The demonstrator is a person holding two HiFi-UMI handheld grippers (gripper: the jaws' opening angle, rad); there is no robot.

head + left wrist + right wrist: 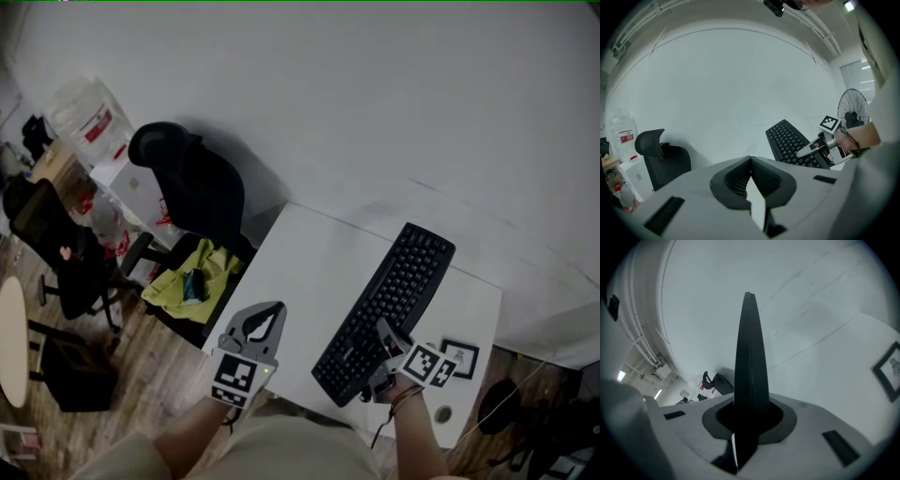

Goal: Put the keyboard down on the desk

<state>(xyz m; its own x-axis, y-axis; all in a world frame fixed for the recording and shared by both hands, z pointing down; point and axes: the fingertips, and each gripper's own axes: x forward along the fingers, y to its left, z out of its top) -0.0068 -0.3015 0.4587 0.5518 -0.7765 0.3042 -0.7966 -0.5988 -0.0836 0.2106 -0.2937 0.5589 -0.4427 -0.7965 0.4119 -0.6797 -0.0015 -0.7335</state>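
right gripper (385, 343) pinches keyboard (403, 281) | edge-on only in its own view | left gripper (265, 317) pressed together, empty

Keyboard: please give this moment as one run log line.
right gripper: shut on keyboard | left gripper: shut, empty | keyboard: over desk, contact unclear

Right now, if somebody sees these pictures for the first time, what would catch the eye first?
The black keyboard stands out most: it stretches slantwise across the white desk, and the right gripper is shut on its near end. The left gripper, shut and empty, hangs over the desk's near left corner. Left of the desk, a black chair carries a yellow-green cloth on its seat.
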